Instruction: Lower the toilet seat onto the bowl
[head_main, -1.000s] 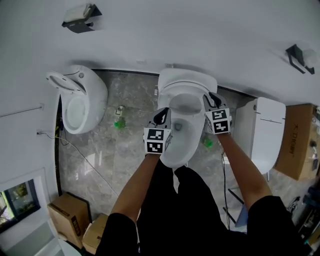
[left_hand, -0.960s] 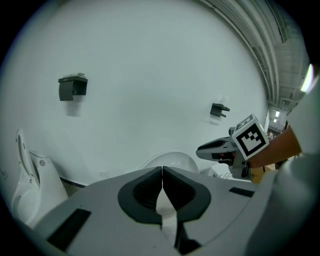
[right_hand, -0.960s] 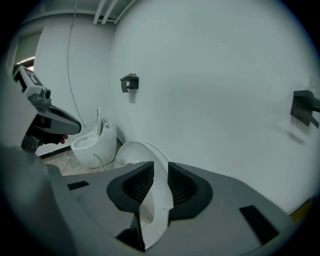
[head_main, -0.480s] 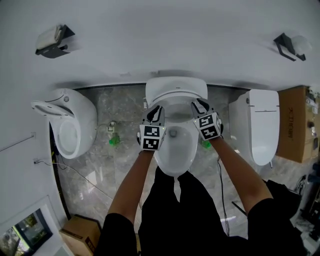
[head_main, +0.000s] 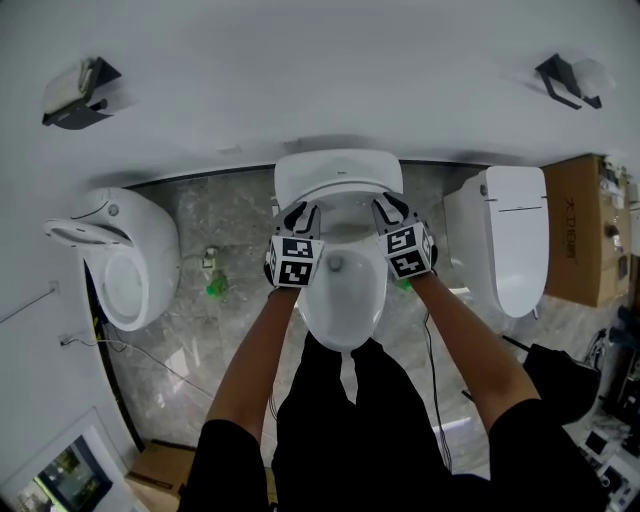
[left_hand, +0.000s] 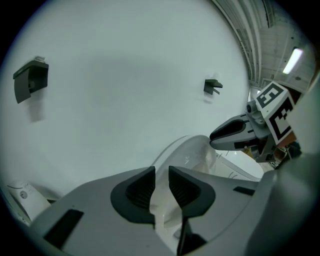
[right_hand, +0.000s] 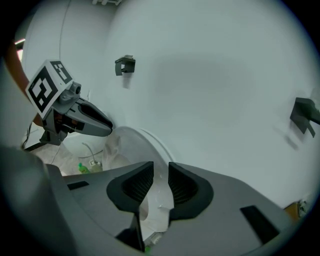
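Observation:
A white toilet stands in the middle of the head view, its bowl (head_main: 340, 300) open and the toilet seat (head_main: 338, 178) raised against the wall. My left gripper (head_main: 298, 212) is at the seat's left edge and my right gripper (head_main: 385, 208) at its right edge. In the left gripper view the left gripper (left_hand: 161, 172) has its jaws opening, with the seat's rim (left_hand: 192, 150) in the narrow gap. In the right gripper view the right gripper (right_hand: 161, 170) has its jaws closing, and the seat's rim (right_hand: 132, 142) fills the gap between the pads.
A second white toilet (head_main: 120, 270) stands at the left, a third with a closed lid (head_main: 510, 250) at the right. A green bottle (head_main: 213, 287) and a cable lie on the marble floor. A cardboard box (head_main: 575, 240) is far right. Dark holders (head_main: 70, 85) (head_main: 565, 78) hang on the wall.
Both grippers have moved from the bowl's sides up to the raised seat's edges. The head view has shifted so that the toilet sits more central.

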